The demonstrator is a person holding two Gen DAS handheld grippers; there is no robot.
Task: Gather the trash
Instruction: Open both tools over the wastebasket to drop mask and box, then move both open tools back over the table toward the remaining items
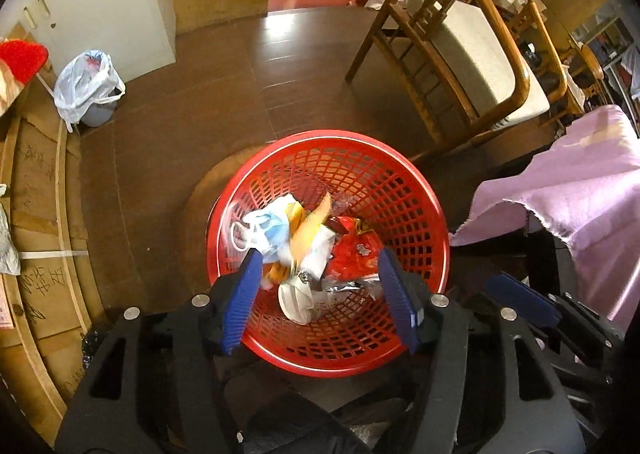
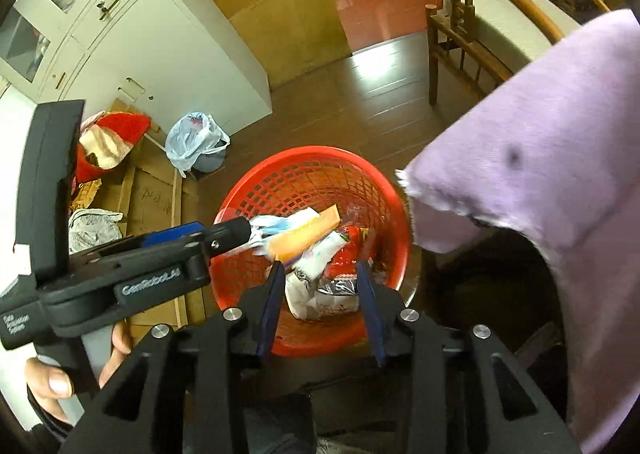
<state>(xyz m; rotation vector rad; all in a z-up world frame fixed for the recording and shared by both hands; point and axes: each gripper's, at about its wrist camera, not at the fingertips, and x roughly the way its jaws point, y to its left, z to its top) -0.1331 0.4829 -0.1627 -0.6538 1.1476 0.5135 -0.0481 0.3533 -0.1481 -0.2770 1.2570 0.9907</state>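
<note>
At the far left of the left wrist view a small bin lined with a white plastic bag (image 1: 89, 88) stands on the brown floor (image 1: 224, 94) by the white cabinet (image 1: 100, 2), well apart from the work. Nearer and toward the middle, the red mesh basket (image 1: 400, 190) sits on the floor and already holds a loose heap of trash: a blue face mask (image 1: 266, 228) on its left side, an orange-yellow wrapper (image 1: 310, 230) that looks to be tumbling in beside it, crumpled white paper (image 1: 298, 300) nearest the camera, and a red snack packet (image 1: 354, 250) to the right. The left hand-held gripper (image 1: 320, 262) hangs over the basket with its blue fingers spread apart and nothing pressed between them, so it is released. In the right wrist view the right hand-held gripper (image 2: 320, 270) likewise points down into the basket, its jaws parted and empty. To the right a lilac cloth (image 1: 580, 190) drapes over a dark piece of furniture, with a wooden chair (image 1: 472, 54) farther off. Judging from this, the pieces carried here are now dropped in; whether more trash remains elsewhere cannot be told, since no loose litter shows on the floor in view.
</note>
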